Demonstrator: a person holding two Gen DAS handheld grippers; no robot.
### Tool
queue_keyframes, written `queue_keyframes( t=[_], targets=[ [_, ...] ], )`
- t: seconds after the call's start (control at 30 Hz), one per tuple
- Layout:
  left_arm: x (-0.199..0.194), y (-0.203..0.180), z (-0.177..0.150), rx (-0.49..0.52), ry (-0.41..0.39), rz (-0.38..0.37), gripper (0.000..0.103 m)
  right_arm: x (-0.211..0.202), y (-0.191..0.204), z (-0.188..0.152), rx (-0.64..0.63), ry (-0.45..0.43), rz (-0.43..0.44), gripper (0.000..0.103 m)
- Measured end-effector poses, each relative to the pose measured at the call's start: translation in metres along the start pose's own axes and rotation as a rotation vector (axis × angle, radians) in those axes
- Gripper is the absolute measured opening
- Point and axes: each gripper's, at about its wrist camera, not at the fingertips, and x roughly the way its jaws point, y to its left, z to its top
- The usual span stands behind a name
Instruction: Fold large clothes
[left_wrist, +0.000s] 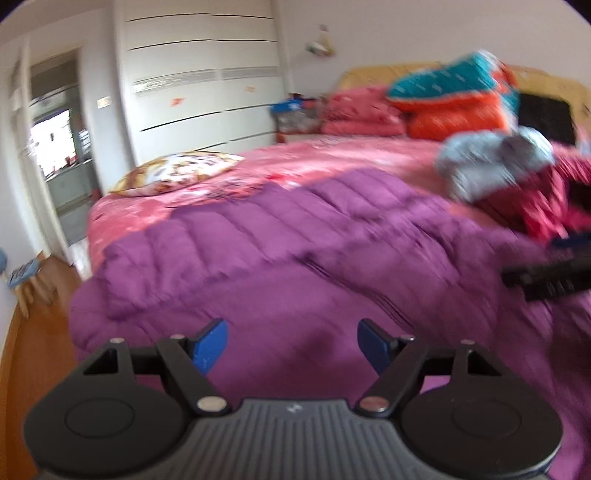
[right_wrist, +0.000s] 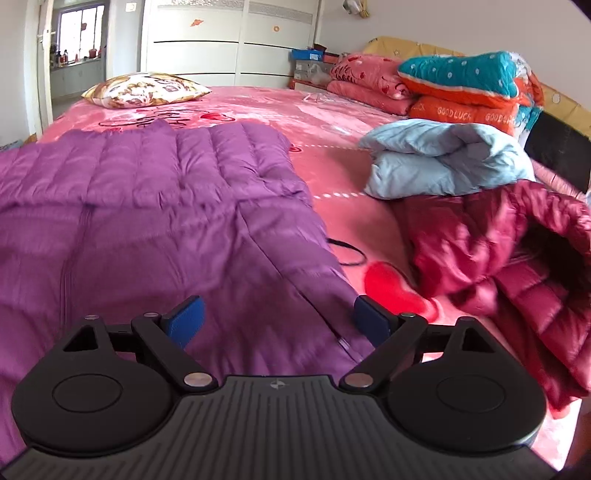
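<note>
Mostly flat, quilted purple down coat (right_wrist: 147, 206) across pink bedspread (right_wrist: 332, 110).

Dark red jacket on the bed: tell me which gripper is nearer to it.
Right. The right gripper hangs open over the purple jacket's edge, with the dark red jacket just beside it. The left gripper is open over the purple jacket's middle, farther off.

On the bed (right_wrist: 258, 107) there are one purple coat (right_wrist: 147, 206), one dark red coat (right_wrist: 517, 251), one light blue folded blanket (right_wrist: 443, 162), one pillow (right_wrist: 144, 88) at the far left corner, and two grippers.
</note>
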Motion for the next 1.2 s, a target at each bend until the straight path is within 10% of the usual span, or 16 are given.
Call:
queue_keyframes(
  t=[0.23,0.63,1.2],
  targets=[
    [-0.026,-0.036,-0.032,0.122,-0.010,0.004,0.077,-0.024,-0.017,-0.046,0.008,-0.036,-0.010,0.103],
    [-0.065,-0.036,-0.044,0.044,0.019,0.030,0.078,-0.057,-0.015,-0.084,0.022,-0.012,-0.027,0.103],
    [-0.097,0.171,-0.059,-1.045,0.131,-0.011,0.080,-0.129,-0.030,-0.081,0.104,-0.165,-0.001,0.103]
  ],
)
